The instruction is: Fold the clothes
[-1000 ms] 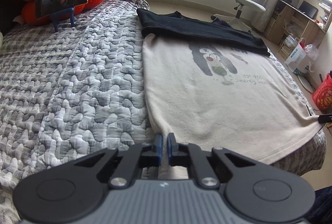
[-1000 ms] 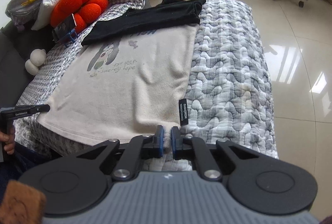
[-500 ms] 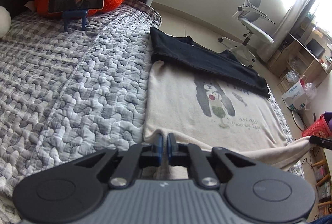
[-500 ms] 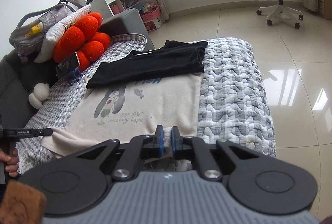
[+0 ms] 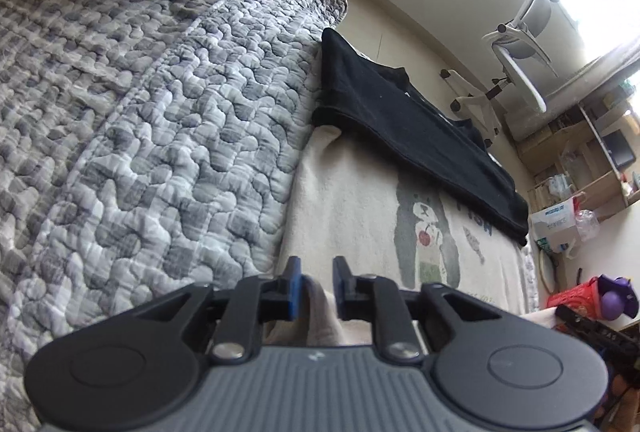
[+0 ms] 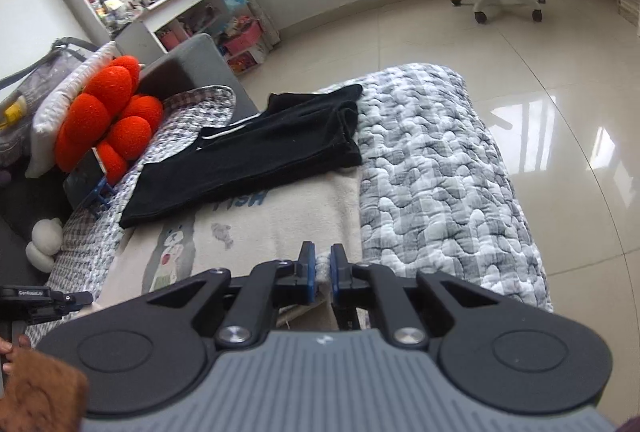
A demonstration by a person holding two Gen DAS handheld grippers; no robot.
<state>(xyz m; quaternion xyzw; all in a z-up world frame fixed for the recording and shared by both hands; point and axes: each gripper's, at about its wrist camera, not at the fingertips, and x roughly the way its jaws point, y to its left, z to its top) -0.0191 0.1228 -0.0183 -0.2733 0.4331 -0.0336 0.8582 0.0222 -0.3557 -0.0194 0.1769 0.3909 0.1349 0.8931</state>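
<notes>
My left gripper (image 5: 316,274) has parted, cream T-shirt (image 5: 352,207) hem loose between its fingers. My right gripper (image 6: 323,263) pinches the hem. The shirt lies on the quilt (image 6: 432,167), just below the black garment (image 6: 256,155).

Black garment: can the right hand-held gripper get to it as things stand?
Probably not yet. The right hand-held gripper is shut on the cream shirt's hem. The black garment lies uncovered beyond it with nothing between, so once the hem is released the way looks free.
</notes>
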